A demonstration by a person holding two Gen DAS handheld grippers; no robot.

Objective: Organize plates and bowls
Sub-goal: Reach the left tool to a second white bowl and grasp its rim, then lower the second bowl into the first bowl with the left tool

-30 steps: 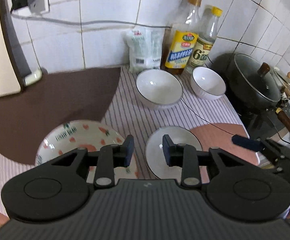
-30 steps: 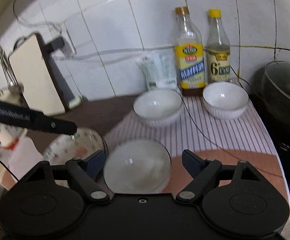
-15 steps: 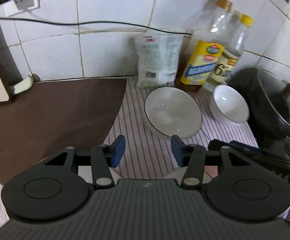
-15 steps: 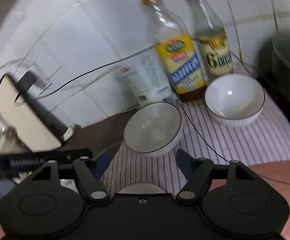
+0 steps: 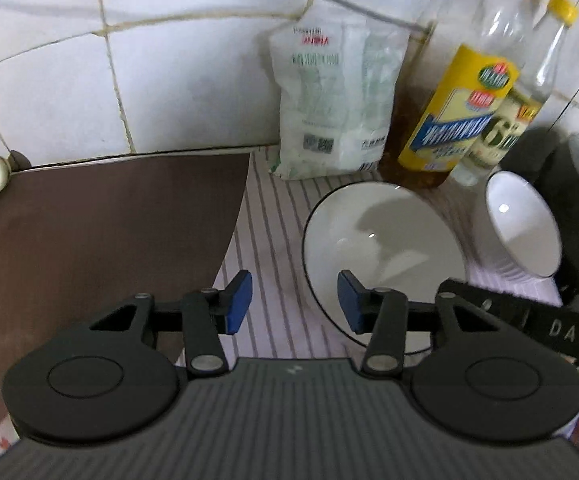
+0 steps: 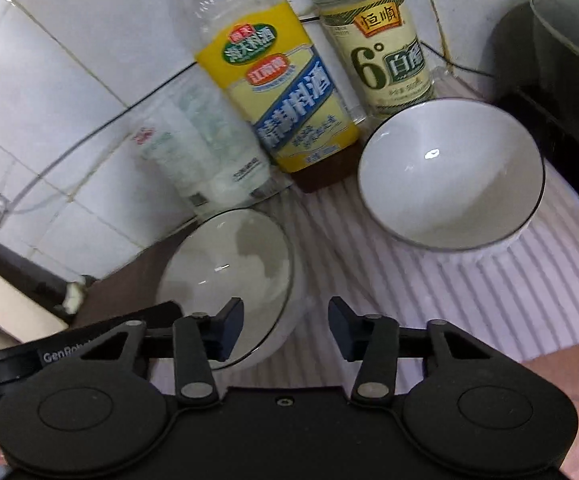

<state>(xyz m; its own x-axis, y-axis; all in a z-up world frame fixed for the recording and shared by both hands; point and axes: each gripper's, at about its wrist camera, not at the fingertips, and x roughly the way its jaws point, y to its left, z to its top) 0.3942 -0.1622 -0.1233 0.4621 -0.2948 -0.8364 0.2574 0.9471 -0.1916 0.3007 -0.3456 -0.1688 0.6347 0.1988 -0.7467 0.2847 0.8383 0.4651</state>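
Note:
Two white bowls with dark rims stand on a striped mat (image 5: 273, 240). The wide bowl (image 5: 381, 248) lies just ahead of my left gripper (image 5: 294, 302), which is open and empty, its near left rim between the blue pads. In the right wrist view the same wide bowl (image 6: 229, 276) sits at the left, and my right gripper (image 6: 285, 330) is open and empty, straddling its right rim. The smaller deep bowl (image 6: 449, 176) stands to the right; it also shows in the left wrist view (image 5: 525, 228).
Against the tiled wall stand a yellow-labelled bottle (image 6: 281, 92), a vinegar bottle (image 6: 377, 48) and a white bag (image 5: 333, 104). A dark pot (image 6: 569, 60) is at the right. A brown mat (image 5: 101, 232) lies to the left. A cable runs along the wall.
Both grippers have moved forward and down, past the plates toward the bowls at the wall. The plates have dropped out of view. Both stay open.

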